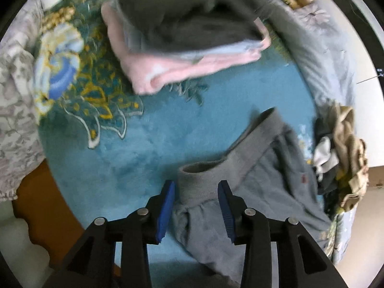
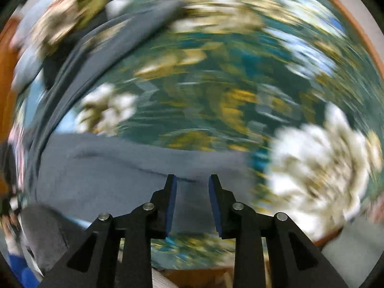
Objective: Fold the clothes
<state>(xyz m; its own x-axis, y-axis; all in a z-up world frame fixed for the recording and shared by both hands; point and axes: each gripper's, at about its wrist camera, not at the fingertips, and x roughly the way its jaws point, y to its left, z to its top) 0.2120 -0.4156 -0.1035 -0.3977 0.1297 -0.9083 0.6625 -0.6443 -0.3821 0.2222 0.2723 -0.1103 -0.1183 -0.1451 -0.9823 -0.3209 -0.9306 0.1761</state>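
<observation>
Grey sweatpants (image 1: 264, 187) lie on a blue floral rug (image 1: 156, 139), waistband toward the centre. My left gripper (image 1: 196, 192) is open, its blue pads either side of the waistband corner, not closed on it. In the right wrist view, which is heavily motion-blurred, my right gripper (image 2: 192, 187) is open over a flat grey part of the sweatpants (image 2: 120, 177), with cloth between the jaws but not pinched.
A folded stack of pink, light blue and dark grey clothes (image 1: 187, 36) sits at the far side of the rug. A crumpled pile of beige, white and dark garments (image 1: 340, 153) lies right. A grey quilt (image 1: 316, 48) borders the rug. Orange floor (image 1: 48, 204) shows at left.
</observation>
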